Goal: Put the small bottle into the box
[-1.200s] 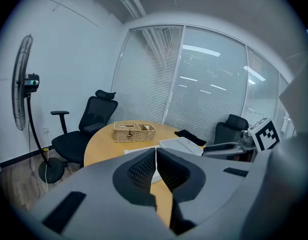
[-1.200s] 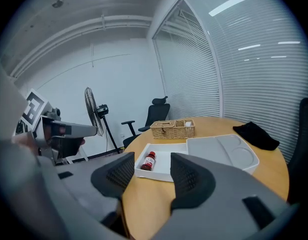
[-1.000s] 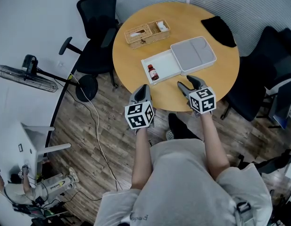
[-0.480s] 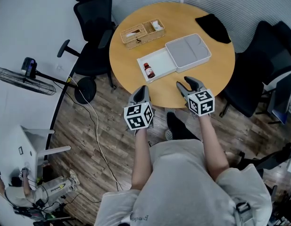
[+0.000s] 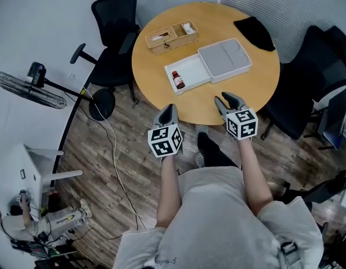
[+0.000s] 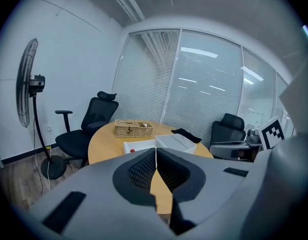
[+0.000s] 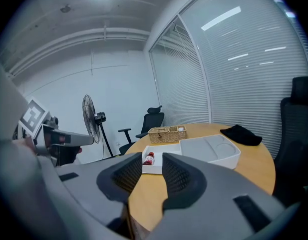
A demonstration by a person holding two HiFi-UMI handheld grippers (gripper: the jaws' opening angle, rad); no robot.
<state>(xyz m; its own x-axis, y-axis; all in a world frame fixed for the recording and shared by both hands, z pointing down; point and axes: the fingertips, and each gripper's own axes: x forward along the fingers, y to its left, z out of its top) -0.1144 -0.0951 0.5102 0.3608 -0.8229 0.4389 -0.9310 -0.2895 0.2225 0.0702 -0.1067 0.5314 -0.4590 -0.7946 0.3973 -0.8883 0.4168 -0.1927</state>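
Small bottle [image 5: 176,79] lies lengthwise away from the person in the open box [image 5: 195,72] across the tabletop [image 5: 201,102], nearer the left gripper [image 5: 170,109], whose fingers are pressed together, than the right gripper [image 5: 227,98], whose empty, part-spread fingers have just been closing.

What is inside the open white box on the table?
In the head view, a small bottle with a red cap lies near the left end of the white box. The rest of its floor looks bare. The spot under the bottle is covered.
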